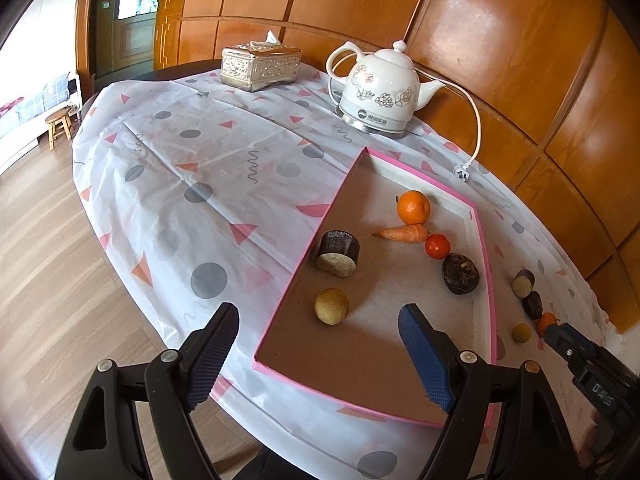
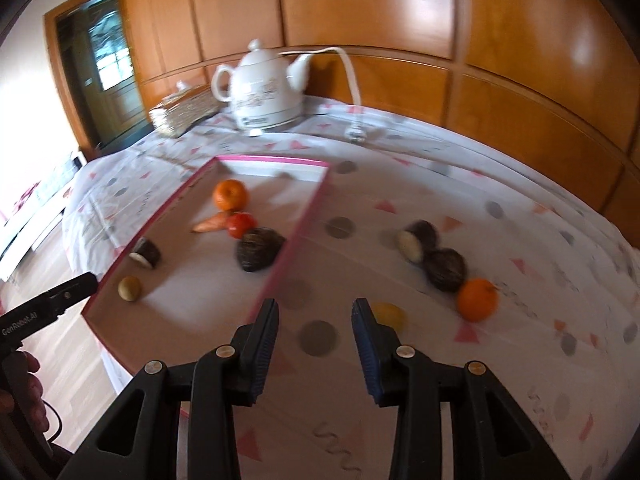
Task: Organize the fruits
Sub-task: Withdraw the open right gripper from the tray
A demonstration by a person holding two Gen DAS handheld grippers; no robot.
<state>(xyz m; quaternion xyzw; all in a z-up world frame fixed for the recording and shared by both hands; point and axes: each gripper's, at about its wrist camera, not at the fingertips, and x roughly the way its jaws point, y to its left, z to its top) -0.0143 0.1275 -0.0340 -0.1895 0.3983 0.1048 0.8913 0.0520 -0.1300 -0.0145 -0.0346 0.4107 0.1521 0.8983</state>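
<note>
A pink-rimmed box (image 1: 486,264) lies on the table and holds an orange (image 1: 413,207), a carrot (image 1: 402,233), a small tomato (image 1: 437,245), a dark round fruit (image 1: 460,273), a dark cut piece (image 1: 338,254) and a yellow ball fruit (image 1: 331,306). My left gripper (image 1: 320,352) is open and empty above the box's near edge. My right gripper (image 2: 315,328) is open and empty above the cloth, right of the box (image 2: 304,220). A yellow fruit (image 2: 390,315) lies just beyond its right finger. An orange (image 2: 477,299), a dark fruit (image 2: 446,270) and a cut piece (image 2: 416,240) lie further right.
A white kettle (image 1: 380,92) with cord and plug (image 1: 462,172) stands at the back by the wooden wall. A silver tissue box (image 1: 260,66) stands left of it. The patterned tablecloth (image 1: 192,184) covers the round table; the floor drops off at the left.
</note>
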